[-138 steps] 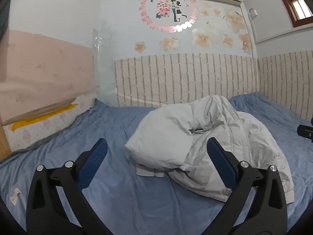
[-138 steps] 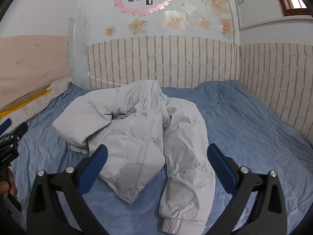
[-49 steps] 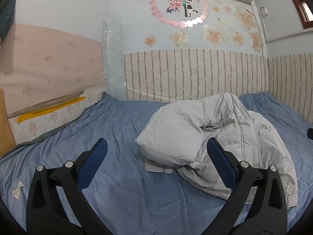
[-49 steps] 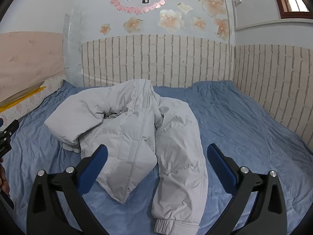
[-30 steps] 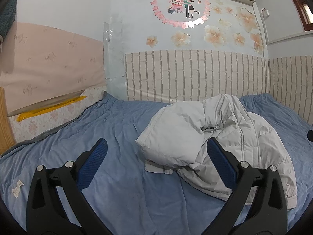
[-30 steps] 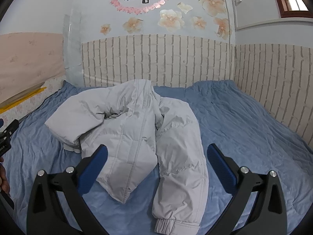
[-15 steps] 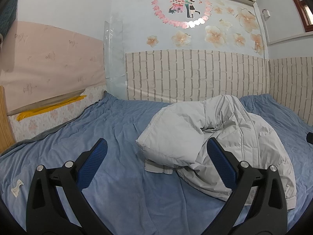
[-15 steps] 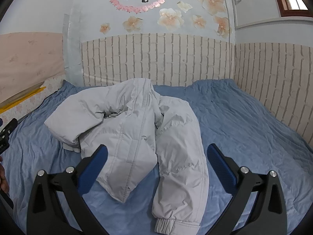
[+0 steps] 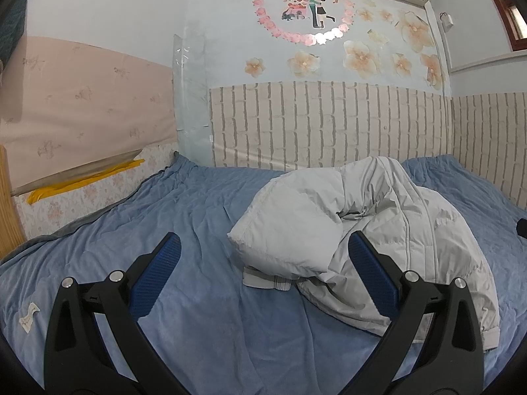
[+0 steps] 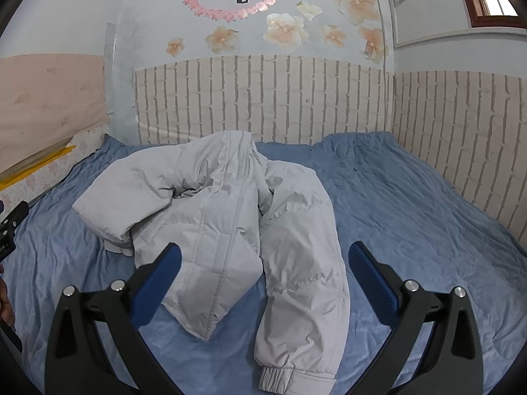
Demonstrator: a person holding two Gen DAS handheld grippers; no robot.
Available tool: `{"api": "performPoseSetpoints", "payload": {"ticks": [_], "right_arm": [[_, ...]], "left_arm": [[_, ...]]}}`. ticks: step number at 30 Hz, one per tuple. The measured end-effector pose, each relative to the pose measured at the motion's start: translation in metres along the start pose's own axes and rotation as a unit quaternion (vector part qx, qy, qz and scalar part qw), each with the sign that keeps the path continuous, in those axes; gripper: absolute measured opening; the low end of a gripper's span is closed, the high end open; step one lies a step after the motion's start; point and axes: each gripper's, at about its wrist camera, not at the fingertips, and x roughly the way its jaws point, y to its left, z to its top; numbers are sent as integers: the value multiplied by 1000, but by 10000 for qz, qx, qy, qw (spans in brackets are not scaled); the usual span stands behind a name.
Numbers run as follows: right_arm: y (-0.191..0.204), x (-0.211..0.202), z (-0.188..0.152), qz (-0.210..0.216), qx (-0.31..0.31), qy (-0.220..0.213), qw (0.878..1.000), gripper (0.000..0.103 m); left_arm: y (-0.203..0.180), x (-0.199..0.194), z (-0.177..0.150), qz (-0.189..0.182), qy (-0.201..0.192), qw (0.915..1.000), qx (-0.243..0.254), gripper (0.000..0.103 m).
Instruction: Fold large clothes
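A light grey puffer jacket (image 9: 355, 227) lies crumpled on the blue bedspread (image 9: 184, 217). In the right wrist view the jacket (image 10: 230, 217) is in the middle, with one sleeve and its cuff (image 10: 296, 378) stretched toward me. My left gripper (image 9: 263, 256) is open and empty, held above the bed in front of the jacket's left side. My right gripper (image 10: 263, 256) is open and empty, held above the jacket's near hem and sleeve. Neither gripper touches the jacket.
The bed meets a brick-pattern padded wall (image 9: 329, 121) at the back and on the right (image 10: 461, 125). A pink padded panel (image 9: 82, 105) and yellow strip (image 9: 82, 181) line the left side. A small white tag (image 9: 29, 316) lies on the bedspread near left.
Both views have shifted only slightly over the last second. The jacket has not moved and both grippers have stayed open.
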Motion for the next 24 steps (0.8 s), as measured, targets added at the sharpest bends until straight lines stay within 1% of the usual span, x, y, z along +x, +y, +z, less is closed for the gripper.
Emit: {"api": "performPoseSetpoints", "payload": {"ticks": [24], "right_arm": [[0,2,0,-28,-102,57,9999,101]], "left_arm": [[1,10,-2,10,114,9999,42,100]]}}
